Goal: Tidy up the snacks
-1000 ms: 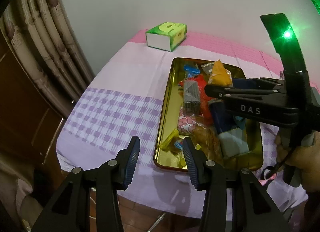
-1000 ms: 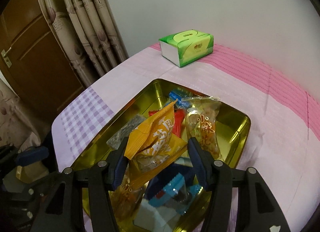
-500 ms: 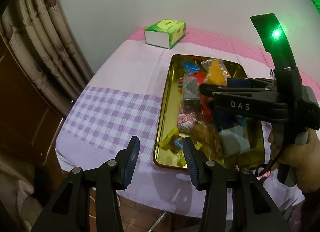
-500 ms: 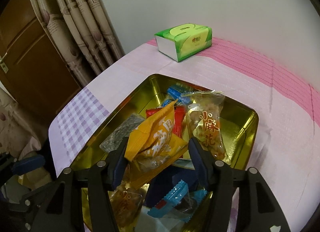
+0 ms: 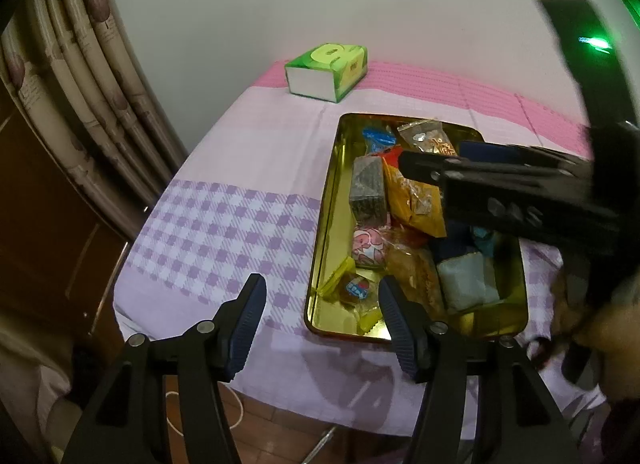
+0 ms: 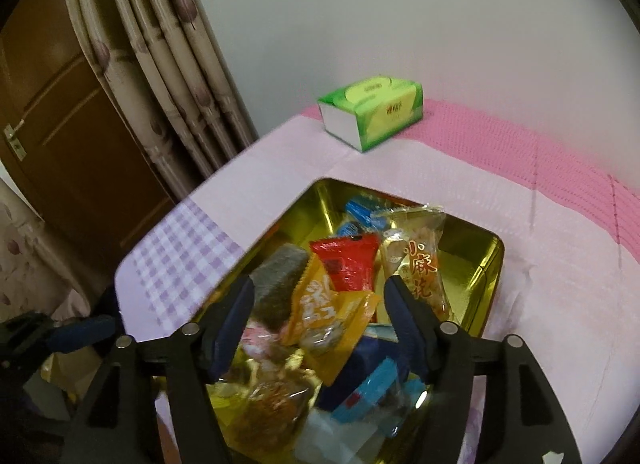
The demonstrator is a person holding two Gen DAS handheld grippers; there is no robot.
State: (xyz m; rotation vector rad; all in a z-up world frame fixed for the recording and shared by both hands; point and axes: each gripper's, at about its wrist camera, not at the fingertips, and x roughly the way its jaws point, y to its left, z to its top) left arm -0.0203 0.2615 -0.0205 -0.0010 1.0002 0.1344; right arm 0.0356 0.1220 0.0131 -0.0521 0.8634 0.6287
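Note:
A gold metal tray (image 5: pixel 325 220) (image 6: pixel 490 268) full of wrapped snacks sits on the pink and purple tablecloth. An orange snack packet (image 6: pixel 326 314) (image 5: pixel 414 200) lies on the pile in the tray, below and between the fingers of my right gripper (image 6: pixel 318 328), which is open and hovers above it. A red packet (image 6: pixel 348 264), a clear twisted-dough packet (image 6: pixel 420 260) and a dark seaweed-like bar (image 5: pixel 366 188) lie around it. My left gripper (image 5: pixel 320 322) is open and empty over the tray's near left corner. The right gripper's body (image 5: pixel 520 196) crosses the left wrist view.
A green tissue box (image 5: pixel 326 70) (image 6: pixel 372 112) stands at the table's far end by the wall. Curtains (image 6: pixel 160 64) and a wooden door (image 6: pixel 52 116) are to the left. The table's near edge drops to a tiled floor (image 5: pixel 280 432).
The orange packet has left the right gripper and dropped onto the pile in the tray. The right gripper has pulled back and up. The left gripper has barely moved.

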